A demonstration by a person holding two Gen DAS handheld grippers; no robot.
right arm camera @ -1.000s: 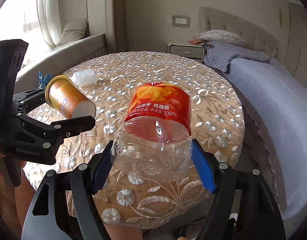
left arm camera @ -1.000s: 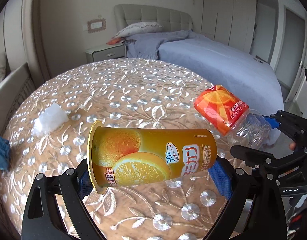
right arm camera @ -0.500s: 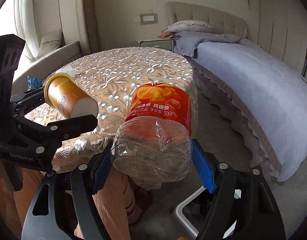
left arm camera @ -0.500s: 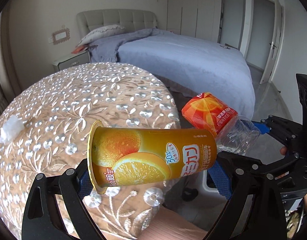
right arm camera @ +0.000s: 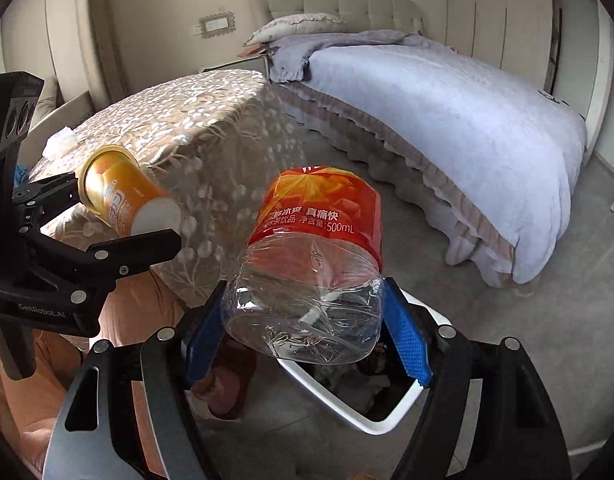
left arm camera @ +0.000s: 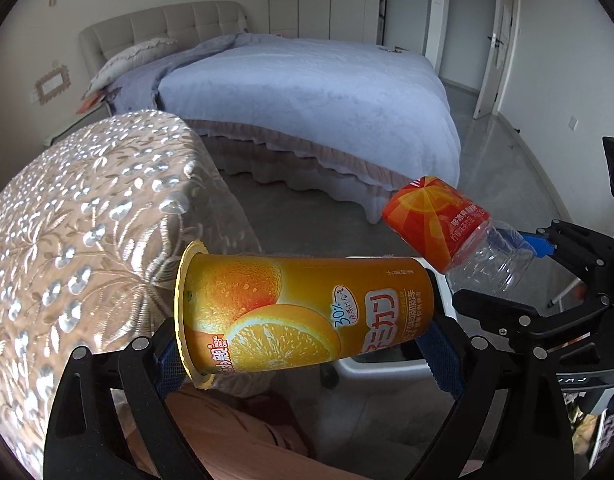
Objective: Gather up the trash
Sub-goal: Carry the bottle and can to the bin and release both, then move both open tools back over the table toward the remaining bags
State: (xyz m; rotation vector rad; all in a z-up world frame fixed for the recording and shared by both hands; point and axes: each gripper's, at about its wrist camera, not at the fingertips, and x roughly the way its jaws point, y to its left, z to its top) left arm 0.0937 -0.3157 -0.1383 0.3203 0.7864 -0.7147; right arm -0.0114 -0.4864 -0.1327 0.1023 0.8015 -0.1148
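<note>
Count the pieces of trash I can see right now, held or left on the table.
3. An orange cup in the left gripper, a clear bottle in the right gripper, and a white crumpled wad on the table. More may be hidden out of view.

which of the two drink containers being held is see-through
The plastic bottle in the right gripper: clear below its red label. The orange cup in the left gripper is opaque.
</note>
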